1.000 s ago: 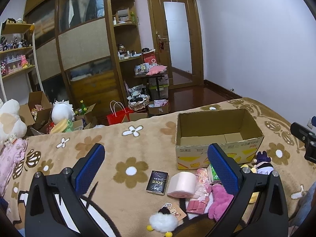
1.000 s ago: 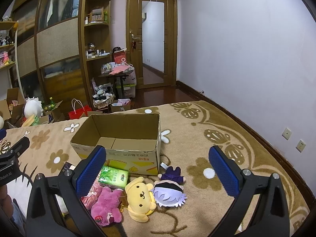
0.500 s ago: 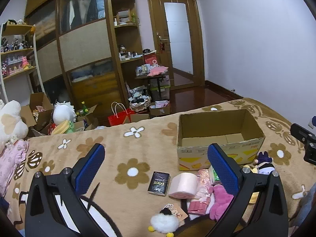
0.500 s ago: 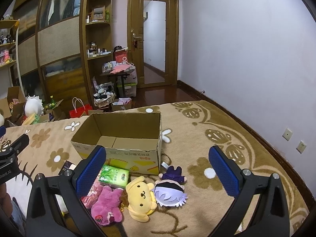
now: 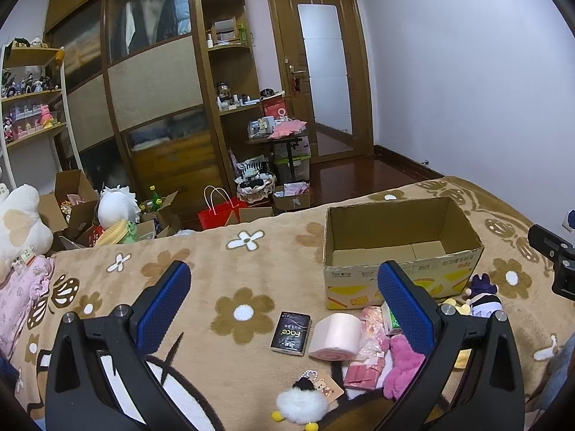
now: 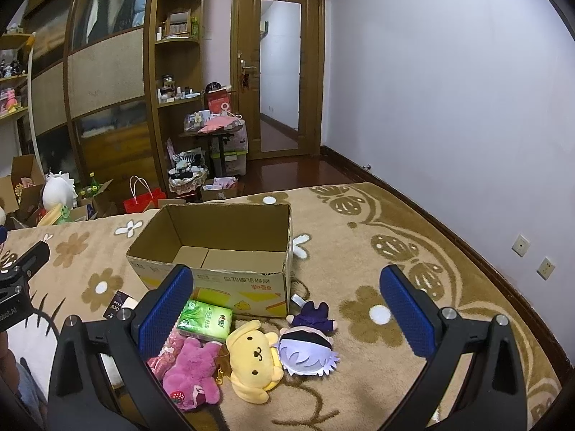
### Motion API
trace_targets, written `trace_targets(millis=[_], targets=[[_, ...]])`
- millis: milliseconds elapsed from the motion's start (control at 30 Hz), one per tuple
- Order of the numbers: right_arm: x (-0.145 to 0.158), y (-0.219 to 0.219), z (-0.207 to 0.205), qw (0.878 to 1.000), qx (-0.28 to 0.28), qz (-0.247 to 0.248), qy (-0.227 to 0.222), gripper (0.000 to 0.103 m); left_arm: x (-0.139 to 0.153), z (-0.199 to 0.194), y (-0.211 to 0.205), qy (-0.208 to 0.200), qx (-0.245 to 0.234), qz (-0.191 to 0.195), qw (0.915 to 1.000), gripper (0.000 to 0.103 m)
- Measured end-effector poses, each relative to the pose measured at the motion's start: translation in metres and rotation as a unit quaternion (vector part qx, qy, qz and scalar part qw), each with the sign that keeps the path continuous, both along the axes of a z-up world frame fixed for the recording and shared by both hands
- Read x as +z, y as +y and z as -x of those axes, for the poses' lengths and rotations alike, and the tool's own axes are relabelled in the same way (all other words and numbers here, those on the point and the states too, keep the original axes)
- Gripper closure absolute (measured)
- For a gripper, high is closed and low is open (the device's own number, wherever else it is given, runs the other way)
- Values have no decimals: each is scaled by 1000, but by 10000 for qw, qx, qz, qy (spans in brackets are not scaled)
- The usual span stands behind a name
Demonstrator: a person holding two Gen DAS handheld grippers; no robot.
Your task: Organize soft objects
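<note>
An open, empty cardboard box stands on the flowered blanket. In front of it lie a pink plush, a yellow dog plush, a purple-haired doll, a green tissue pack, a pink roll, a black pack and a white fluffy keychain. My left gripper is open and empty above the blanket, left of the box. My right gripper is open and empty above the plush toys.
The bed's far edge drops to a wooden floor with boxes, a red bag and plush toys. Pink bedding lies at the left. A wall runs along the right side.
Both grippers have drifted slightly; the views shift a little. Both stay open and nothing has been picked up.
</note>
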State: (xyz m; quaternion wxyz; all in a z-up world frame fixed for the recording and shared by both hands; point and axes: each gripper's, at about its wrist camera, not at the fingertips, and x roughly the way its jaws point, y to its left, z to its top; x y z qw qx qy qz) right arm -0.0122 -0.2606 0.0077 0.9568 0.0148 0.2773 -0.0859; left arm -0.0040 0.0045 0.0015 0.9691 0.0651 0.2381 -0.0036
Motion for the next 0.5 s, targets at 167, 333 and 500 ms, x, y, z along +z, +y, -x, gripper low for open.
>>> trace_targets(millis=[167, 333, 500], targets=[[0, 0, 0, 10000, -1, 3, 4, 0, 1, 1, 0, -47, 18, -14, 10000, 0], [-2, -1, 0, 10000, -10, 54, 6, 0, 1, 1, -2, -42, 16, -25, 10000, 0], [-2, 2, 1, 10000, -7, 61, 15, 0, 2, 1, -2, -49, 20, -26, 10000, 0]])
